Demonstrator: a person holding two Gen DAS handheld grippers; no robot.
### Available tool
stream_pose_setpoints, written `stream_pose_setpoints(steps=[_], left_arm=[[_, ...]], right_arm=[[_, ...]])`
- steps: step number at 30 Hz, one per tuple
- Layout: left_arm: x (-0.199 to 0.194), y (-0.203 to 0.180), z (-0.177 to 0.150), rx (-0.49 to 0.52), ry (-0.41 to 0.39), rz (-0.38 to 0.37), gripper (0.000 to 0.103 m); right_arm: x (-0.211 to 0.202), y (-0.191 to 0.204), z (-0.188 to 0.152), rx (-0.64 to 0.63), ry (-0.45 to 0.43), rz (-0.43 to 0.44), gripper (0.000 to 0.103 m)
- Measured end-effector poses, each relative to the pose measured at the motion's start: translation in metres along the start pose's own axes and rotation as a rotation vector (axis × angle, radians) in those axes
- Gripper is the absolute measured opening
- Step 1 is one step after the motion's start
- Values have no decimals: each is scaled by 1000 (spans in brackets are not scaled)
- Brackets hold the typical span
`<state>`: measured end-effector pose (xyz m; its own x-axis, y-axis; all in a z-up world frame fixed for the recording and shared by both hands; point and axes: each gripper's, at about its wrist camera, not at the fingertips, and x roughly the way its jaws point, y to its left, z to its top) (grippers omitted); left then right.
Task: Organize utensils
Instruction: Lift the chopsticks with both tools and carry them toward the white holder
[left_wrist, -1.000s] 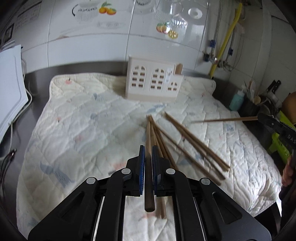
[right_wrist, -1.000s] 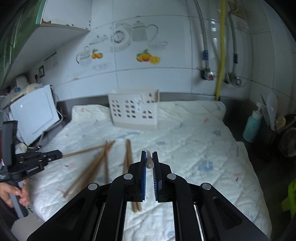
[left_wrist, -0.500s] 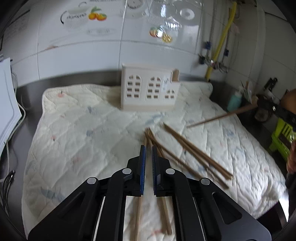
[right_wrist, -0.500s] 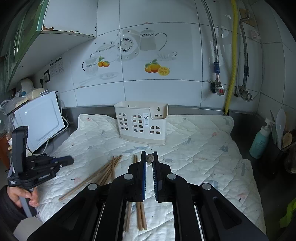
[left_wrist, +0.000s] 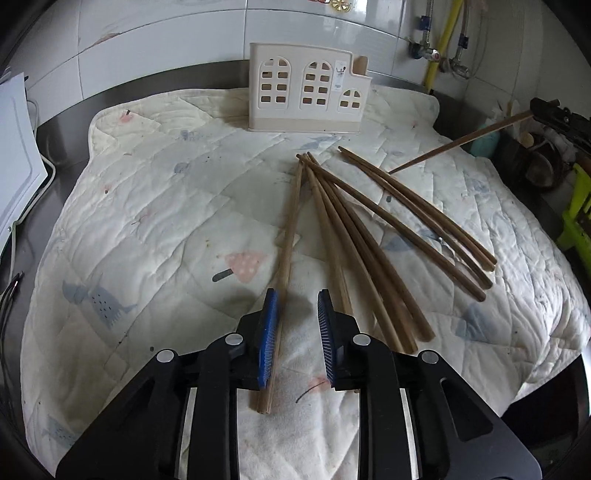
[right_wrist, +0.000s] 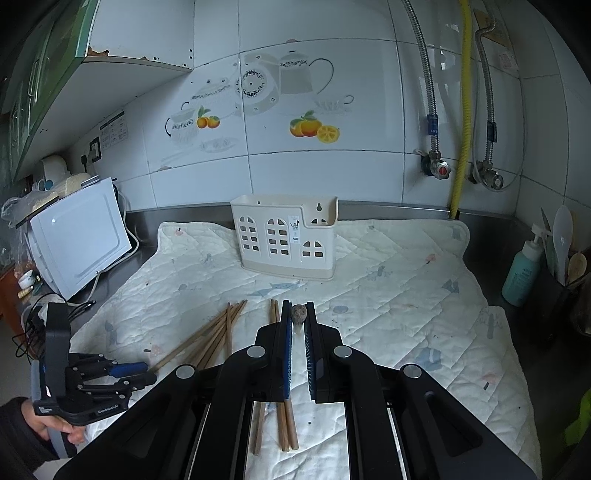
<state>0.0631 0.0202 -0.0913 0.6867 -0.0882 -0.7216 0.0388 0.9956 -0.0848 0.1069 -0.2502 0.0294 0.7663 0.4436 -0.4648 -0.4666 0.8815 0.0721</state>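
Note:
My left gripper hangs low over the quilted cloth, its jaws opening. One brown chopstick lies on the cloth between them, against the left blue pad and not pinched. Several more chopsticks fan out to its right. A cream utensil holder stands at the back of the cloth. My right gripper is shut on a chopstick seen end-on; in the left wrist view that held chopstick slants above the cloth. A hand holds the left gripper at lower left.
A white appliance sits left of the cloth, with cables on the steel counter. A teal soap bottle and a jar of spoons stand at the right. Pipes run down the tiled wall behind the utensil holder.
My left gripper, earlier shut on a chopstick, has sunk to the cloth and its jaws have parted; that chopstick now lies loose. The right gripper keeps its chopstick.

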Motion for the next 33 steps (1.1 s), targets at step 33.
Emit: stream_pose_setpoints(steps=[33], left_arm=[[-29, 14, 61, -68, -238, -62, 5]], right_arm=[[3, 9, 24, -12, -39, 27, 6]])
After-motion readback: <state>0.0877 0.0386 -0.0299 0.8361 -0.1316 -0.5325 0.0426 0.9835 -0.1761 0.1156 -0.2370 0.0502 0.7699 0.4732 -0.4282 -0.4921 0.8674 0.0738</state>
